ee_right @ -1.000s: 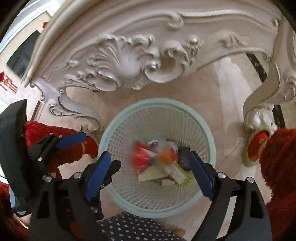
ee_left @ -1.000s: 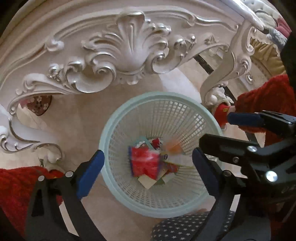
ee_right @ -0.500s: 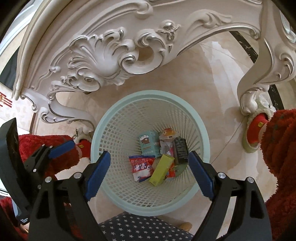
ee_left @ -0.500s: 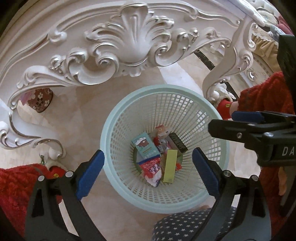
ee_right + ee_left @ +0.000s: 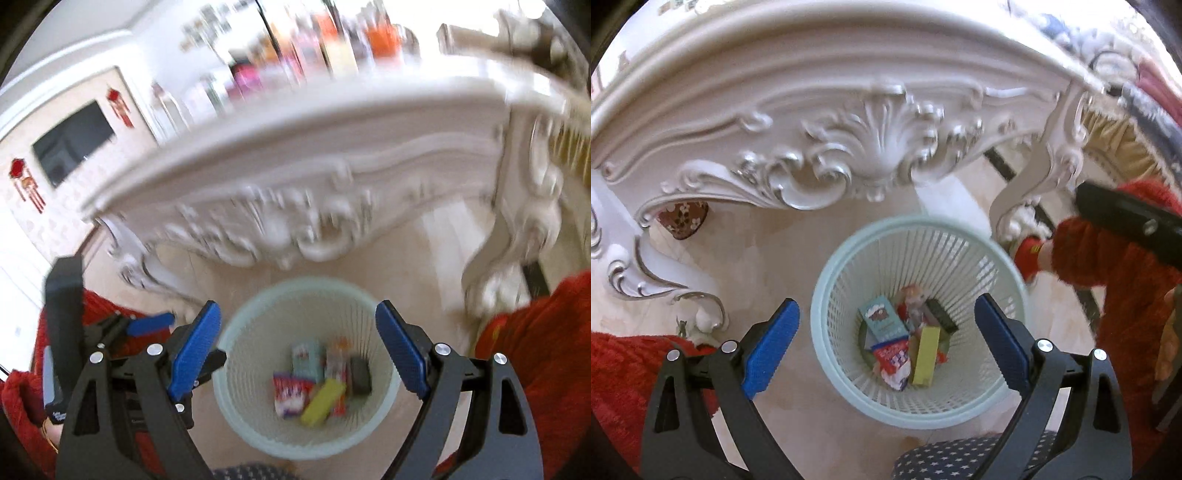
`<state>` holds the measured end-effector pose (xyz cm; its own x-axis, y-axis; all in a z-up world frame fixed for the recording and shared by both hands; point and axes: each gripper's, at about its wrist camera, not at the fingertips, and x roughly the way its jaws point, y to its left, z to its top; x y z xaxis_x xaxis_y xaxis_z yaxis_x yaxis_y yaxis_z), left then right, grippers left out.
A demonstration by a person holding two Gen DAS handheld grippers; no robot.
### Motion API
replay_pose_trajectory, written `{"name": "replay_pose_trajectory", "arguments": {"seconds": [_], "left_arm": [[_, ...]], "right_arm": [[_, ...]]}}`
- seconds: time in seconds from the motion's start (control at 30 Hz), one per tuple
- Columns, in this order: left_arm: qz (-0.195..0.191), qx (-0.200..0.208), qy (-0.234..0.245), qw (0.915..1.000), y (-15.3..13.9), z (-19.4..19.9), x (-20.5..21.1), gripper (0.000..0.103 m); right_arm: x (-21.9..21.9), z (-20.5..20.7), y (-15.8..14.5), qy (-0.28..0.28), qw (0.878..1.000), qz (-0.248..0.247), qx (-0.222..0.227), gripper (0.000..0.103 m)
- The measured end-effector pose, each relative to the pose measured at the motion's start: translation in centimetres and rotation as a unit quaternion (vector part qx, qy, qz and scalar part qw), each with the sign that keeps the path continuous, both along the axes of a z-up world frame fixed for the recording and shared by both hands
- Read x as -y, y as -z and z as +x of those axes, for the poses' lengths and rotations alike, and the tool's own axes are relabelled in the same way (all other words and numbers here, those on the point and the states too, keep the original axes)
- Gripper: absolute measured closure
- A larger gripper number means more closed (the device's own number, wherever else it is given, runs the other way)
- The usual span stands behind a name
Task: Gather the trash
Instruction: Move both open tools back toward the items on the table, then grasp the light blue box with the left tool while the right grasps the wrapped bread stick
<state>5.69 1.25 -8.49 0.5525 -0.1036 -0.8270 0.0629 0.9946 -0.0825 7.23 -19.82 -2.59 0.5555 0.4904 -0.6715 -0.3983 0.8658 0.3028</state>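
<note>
Close up, the left gripper (image 5: 886, 343) has its blue jaws spread wide with nothing between them, and the right gripper (image 5: 299, 347) is spread wide and empty too. Both hang over a pale green basket (image 5: 827, 295) that stands on the shiny floor, right by the carved white table (image 5: 849, 122). The trash lies at the bottom of the basket: a teal box (image 5: 881, 319), a yellow-green box (image 5: 925, 354), a red and white wrapper (image 5: 892, 360), a small black box (image 5: 940, 314) and a red and orange packet (image 5: 912, 297), all in one heap and touching. So I think the dropping part is done for these pieces, since they are in the bin and no gripper holds anything. I cannot tell if more trash waits somewhere else, because the floor around the basket shows none, and the table top is too blurry to check. The left view is sharper, so it shows each piece in the basket clearly, plus a dark flowered cushion (image 5: 683, 219) tucked under the table. It also shows part of the right gripper's black body at the edge. The right view is smeared, but it looks higher and shows things the left one misses: many bright bottles and jars (image 5: 314, 44) standing on the table top, a dark TV screen (image 5: 74, 142) on the far wall, and red hanging decorations (image 5: 27, 184) beside it. It also shows the left gripper from the side, held by a hand in a red fuzzy sleeve (image 5: 22, 398).
</note>
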Motion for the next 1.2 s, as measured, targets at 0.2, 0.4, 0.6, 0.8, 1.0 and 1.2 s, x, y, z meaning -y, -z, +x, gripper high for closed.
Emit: {"name": "replay_pose_trajectory", "arguments": {"seconds": [0.2, 0.4, 0.6, 0.8, 1.0, 1.2], "left_arm": [[-0.049, 0.01, -0.024, 0.9985, -4.7, -0.6, -1.8, 0.01], [-0.025, 0.083, -0.067, 0.994, -16.4, 3.3, -4.9, 0.01], [0.002, 0.118, -0.163, 0.9796, -22.7, 15.5, -9.8, 0.01], [-0.024, 0.076, -0.242, 0.9671, -21.6, 27.8, -14.7, 0.01], [-0.049, 0.036, -0.278, 0.9587, -19.4, 34.7, -17.8, 0.01], [-0.051, 0.003, -0.308, 0.9501, -17.3, 38.6, -19.1, 0.01]], "right_arm": [[0.3, 0.0, -5.2, -0.006, 0.997, 0.008, 0.071, 0.021], [-1.6, 5.3, -12.1, -0.029, 0.988, -0.014, 0.15, 0.021], [-6.8, 14.6, -13.8, -0.077, 0.987, -0.056, 0.13, 0.021], [-10.4, 21.0, -12.1, -0.083, 0.989, -0.078, 0.096, 0.021], [-11.9, 23.8, -11.2, -0.091, 0.988, -0.091, 0.083, 0.021], [-13.8, 26.1, -10.0, -0.099, 0.984, -0.133, 0.069, 0.021]]}}
